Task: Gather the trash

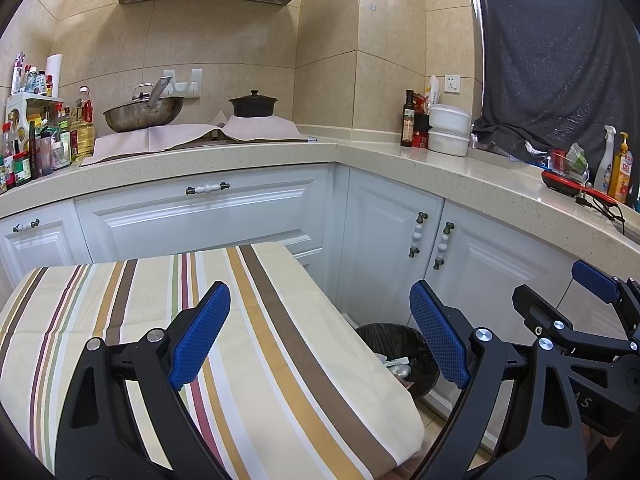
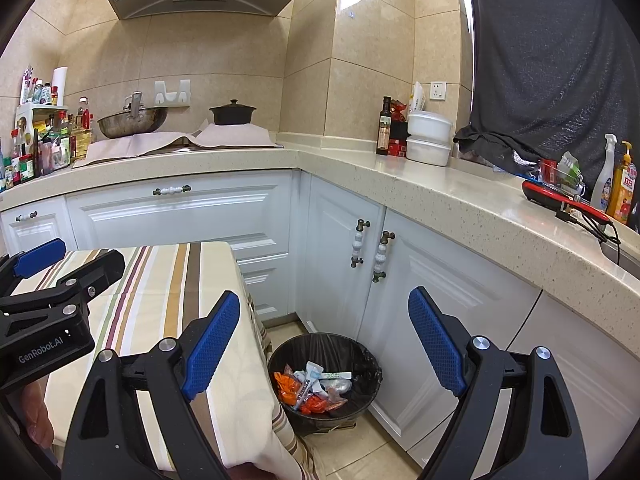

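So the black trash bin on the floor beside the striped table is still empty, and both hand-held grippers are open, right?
Not quite: the black trash bin isn't empty. The right wrist view shows wrappers and packets inside. It does stand on the floor beside the striped table, and the left hand-held gripper and right hand-held gripper are open.

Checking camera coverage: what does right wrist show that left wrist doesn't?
Right wrist only: the full trash bin interior, with orange wrappers and white packets, plus the floor around it. Left wrist only: more of the striped tablecloth, which hides most of the bin. Both: the counter, wok, black pot, and both claws open and empty.
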Motion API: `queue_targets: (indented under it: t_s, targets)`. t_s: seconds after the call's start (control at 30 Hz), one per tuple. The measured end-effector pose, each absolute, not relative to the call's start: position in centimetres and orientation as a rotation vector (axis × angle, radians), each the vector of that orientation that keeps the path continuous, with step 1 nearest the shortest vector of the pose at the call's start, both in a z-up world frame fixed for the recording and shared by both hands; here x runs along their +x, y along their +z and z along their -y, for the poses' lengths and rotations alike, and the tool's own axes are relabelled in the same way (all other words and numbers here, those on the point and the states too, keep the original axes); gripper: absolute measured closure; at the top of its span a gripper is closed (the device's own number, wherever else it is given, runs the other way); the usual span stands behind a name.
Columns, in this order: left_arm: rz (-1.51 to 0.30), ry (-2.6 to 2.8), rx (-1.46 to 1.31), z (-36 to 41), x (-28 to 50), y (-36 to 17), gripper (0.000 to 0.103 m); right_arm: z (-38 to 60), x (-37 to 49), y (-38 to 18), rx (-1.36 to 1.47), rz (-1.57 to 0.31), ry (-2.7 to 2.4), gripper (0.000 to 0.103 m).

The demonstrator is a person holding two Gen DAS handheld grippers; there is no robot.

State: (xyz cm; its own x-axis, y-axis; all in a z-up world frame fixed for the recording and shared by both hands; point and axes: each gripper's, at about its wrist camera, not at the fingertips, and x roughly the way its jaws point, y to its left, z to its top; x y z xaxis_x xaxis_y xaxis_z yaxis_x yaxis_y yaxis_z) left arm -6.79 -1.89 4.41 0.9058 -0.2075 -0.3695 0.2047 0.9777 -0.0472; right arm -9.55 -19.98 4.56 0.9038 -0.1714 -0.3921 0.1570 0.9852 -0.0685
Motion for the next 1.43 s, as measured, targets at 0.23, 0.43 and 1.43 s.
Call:
queue_targets:
  t_s: [0.23, 0.43, 1.43]
  targets:
    - [-0.382, -0.215, -0.004, 2.0, -6.8, 4.3, 0.014, 20.1, -9.5, 4.6, -0.036, -0.407, -0.170, 0.019]
    - [-0.376, -0.223, -0.002, 2.2, -6.8, 4.2, 0.014, 20.5, -9.7, 4.5, -0.035, -0.406, -0.173, 0.019]
    - [-0.469, -0.194, 0.015, 2.0, -4.2, 2.9, 0.007, 21.3, -9.0, 3.2, -0.033, -0.442, -0.165, 0.019]
